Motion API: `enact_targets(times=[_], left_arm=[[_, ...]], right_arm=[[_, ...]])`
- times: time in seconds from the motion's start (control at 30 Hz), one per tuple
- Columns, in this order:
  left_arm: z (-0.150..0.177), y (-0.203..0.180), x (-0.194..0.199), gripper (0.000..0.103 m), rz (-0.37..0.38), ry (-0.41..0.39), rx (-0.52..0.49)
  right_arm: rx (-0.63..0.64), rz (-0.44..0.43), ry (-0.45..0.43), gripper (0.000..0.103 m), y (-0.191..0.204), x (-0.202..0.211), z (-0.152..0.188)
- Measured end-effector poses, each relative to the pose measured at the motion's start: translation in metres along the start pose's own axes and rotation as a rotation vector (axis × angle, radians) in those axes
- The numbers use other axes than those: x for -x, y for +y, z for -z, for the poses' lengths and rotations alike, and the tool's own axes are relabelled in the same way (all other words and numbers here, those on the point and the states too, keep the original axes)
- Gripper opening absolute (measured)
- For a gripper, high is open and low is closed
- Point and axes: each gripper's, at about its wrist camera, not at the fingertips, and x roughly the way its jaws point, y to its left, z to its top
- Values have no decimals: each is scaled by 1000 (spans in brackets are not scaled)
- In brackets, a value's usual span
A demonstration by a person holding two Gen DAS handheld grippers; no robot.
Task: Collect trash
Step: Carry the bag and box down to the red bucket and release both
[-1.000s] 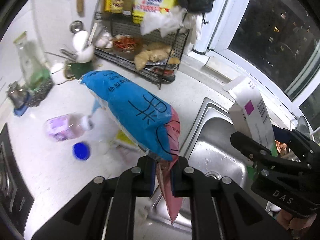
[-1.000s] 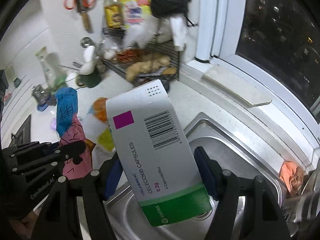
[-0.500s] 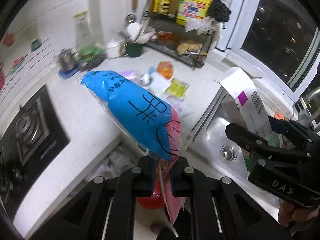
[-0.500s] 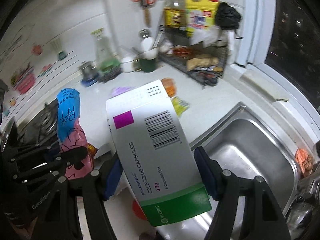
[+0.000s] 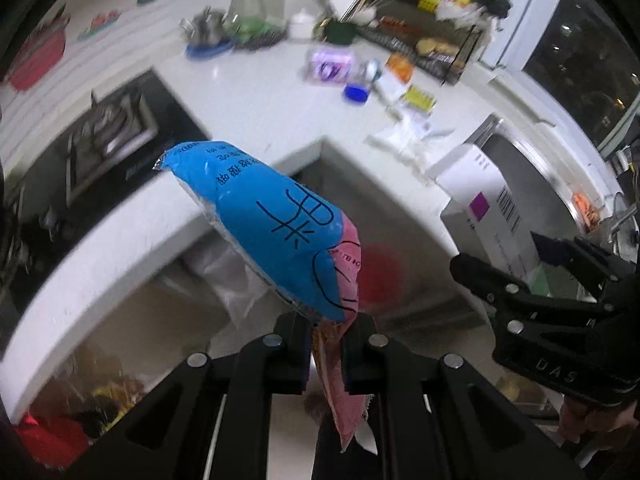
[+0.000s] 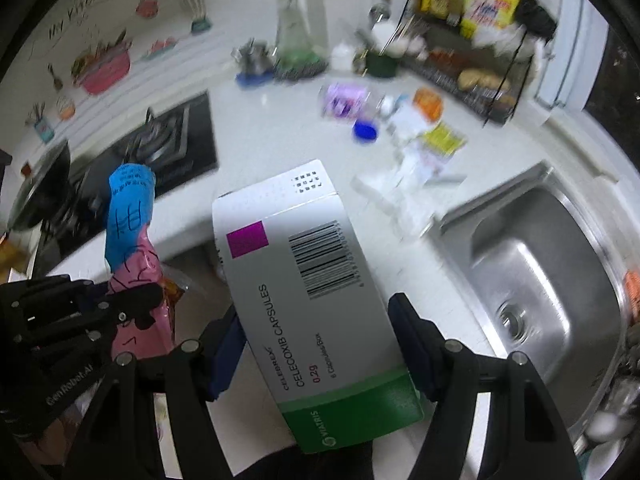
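Two grippers carry trash here, and we take them nearest first. Our left gripper point(image 5: 326, 346) has its jaws pinched almost together on the pink tail of a blue-and-pink snack bag point(image 5: 272, 224), which juts up and away from the fingers. Our right gripper point(image 6: 316, 344) has its jaws spread wide and clamped on the long sides of a white medicine box point(image 6: 312, 292) with a green end and a purple square; the box fills the gap between the blue pads point(image 6: 226, 354).

Taking the sink point(image 6: 532, 264) as our landmark: the box hangs just left of it, over the white counter's point(image 6: 276, 140) front edge, and the bag hangs further left, beyond that edge, above a blurred red shape point(image 5: 380, 276) low down, too smeared to name. Behind the sink lie more scraps: a yellow packet point(image 6: 442, 138), an orange wrapper point(image 6: 428, 104), a blue cap point(image 6: 364, 131), a purple-labelled bottle point(image 6: 344, 101). Further back stands the wire rack point(image 6: 472, 76).

A second ago both grippers hung over the sink itself; since then we have drawn back from it, grips unchanged, and the hob point(image 6: 160, 140) has come into sight.
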Motion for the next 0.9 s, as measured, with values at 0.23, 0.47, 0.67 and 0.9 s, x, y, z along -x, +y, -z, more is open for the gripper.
enact_targets(times=[0.23,0.47,0.67,0.9], left_arm=[[35,27,-55,10,22,97,25],[64,39,-145,10,60,201,36],[96,35,-246,10,147,297,16],[132,29,-363,10,217,382,-11]], right_arm=[[25,-12,126,67,16,-66,32],[-13,6,211,67,10,-143,77],[-59,50,252,67,-11,-225,110],[-102,103,315,67,-45,-331,155]])
